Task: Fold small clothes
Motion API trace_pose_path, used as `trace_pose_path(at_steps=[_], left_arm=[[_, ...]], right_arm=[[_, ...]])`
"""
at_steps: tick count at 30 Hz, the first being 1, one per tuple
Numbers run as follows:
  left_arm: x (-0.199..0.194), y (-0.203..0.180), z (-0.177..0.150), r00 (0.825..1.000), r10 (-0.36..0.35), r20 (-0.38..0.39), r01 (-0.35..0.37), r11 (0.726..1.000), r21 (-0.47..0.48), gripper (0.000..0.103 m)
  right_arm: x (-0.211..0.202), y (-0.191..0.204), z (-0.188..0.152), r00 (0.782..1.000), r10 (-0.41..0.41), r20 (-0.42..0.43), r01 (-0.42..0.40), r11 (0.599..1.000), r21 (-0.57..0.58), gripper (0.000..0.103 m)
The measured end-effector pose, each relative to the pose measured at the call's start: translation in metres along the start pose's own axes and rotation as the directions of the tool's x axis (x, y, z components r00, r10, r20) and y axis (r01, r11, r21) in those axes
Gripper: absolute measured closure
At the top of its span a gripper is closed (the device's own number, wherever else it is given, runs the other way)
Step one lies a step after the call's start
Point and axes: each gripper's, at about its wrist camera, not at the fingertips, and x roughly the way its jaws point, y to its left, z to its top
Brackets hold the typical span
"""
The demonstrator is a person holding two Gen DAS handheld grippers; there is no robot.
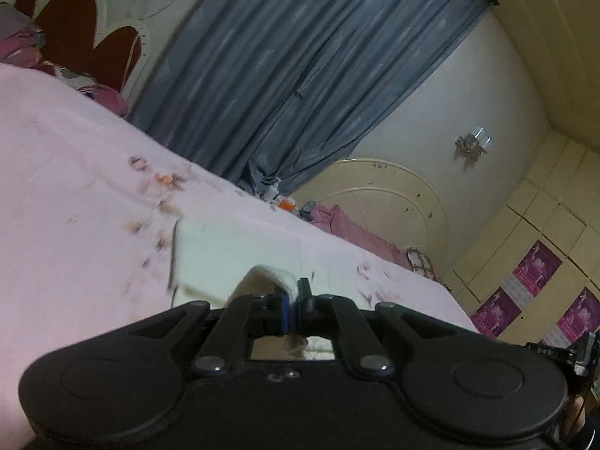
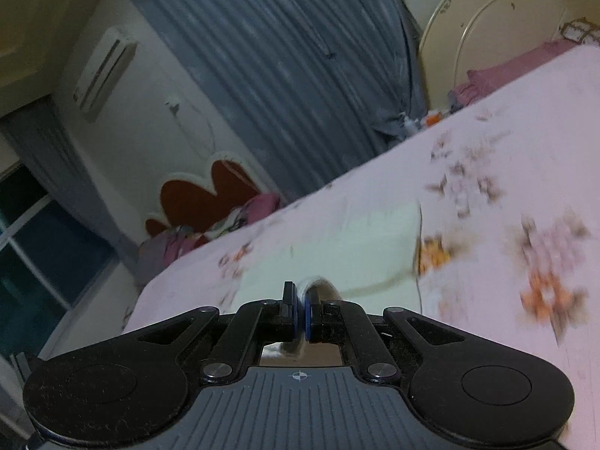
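A small pale cream garment (image 1: pixel 225 251) lies on the pink floral bedsheet (image 1: pixel 75 187). My left gripper (image 1: pixel 294 302) is shut on an edge of it, and the pinched cloth curls up over the fingertips. The same garment (image 2: pixel 345 247) shows in the right wrist view on the bedsheet (image 2: pixel 506 131). My right gripper (image 2: pixel 300 311) is shut on another edge of it, with a fold of cloth bulging beside the jaws. Both views are tilted and blurred by motion.
Grey curtains (image 1: pixel 292 67) hang behind the bed. A cream headboard (image 1: pixel 393 202) and pink pillows (image 1: pixel 348 225) are at one end. A red flower-shaped wall piece (image 2: pixel 202 195) and piled clothes (image 2: pixel 225 221) are at the other. An air conditioner (image 2: pixel 105 71) hangs on the wall.
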Motion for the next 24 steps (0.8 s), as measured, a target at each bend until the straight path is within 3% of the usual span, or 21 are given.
trace_pose_path(at_steps=[7, 13, 16, 18, 19, 20, 21, 22, 24], left_arm=[[0.113, 0.038, 0.026, 0.994, 0.019, -0.112, -0.020, 1.000, -0.011, 0.099], [0.185, 0.090, 0.037, 0.984, 0.043, -0.175, -0.063, 0.992, -0.108, 0.099], [0.216, 0.108, 0.039, 0.975, 0.017, -0.220, -0.048, 0.989, -0.136, 0.098], [0.230, 0.111, 0.042, 0.969, 0.001, -0.247, -0.034, 0.991, -0.131, 0.082], [0.231, 0.111, 0.043, 0.969, -0.001, -0.246, -0.032, 0.991, -0.128, 0.064], [0.227, 0.111, 0.045, 0.976, -0.003, -0.219, -0.023, 0.993, -0.116, 0.042], [0.221, 0.109, 0.045, 0.982, 0.007, -0.190, -0.026, 0.995, -0.098, 0.037], [0.215, 0.107, 0.046, 0.986, 0.017, -0.164, -0.027, 0.998, -0.063, 0.036], [0.211, 0.107, 0.047, 0.984, 0.018, -0.175, -0.024, 0.999, -0.029, 0.037]], right_arm=[[0.111, -0.042, 0.050, 0.997, -0.053, -0.048, 0.056, 0.997, 0.052, 0.100], [0.185, -0.097, 0.057, 0.988, -0.106, -0.111, 0.121, 0.983, 0.138, 0.100], [0.216, -0.117, 0.059, 0.982, -0.128, -0.136, 0.150, 0.975, 0.163, 0.100], [0.229, -0.125, 0.063, 0.986, -0.103, -0.127, 0.125, 0.977, 0.172, 0.100], [0.231, -0.128, 0.065, 0.986, -0.118, -0.121, 0.138, 0.975, 0.173, 0.099], [0.230, -0.129, 0.067, 0.984, -0.142, -0.107, 0.159, 0.972, 0.174, 0.081], [0.225, -0.130, 0.067, 0.986, -0.155, -0.067, 0.164, 0.972, 0.167, 0.037], [0.217, -0.127, 0.066, 0.986, -0.169, -0.016, 0.169, 0.974, 0.151, 0.024], [0.212, -0.129, 0.064, 0.986, -0.165, -0.014, 0.165, 0.978, 0.124, 0.023]])
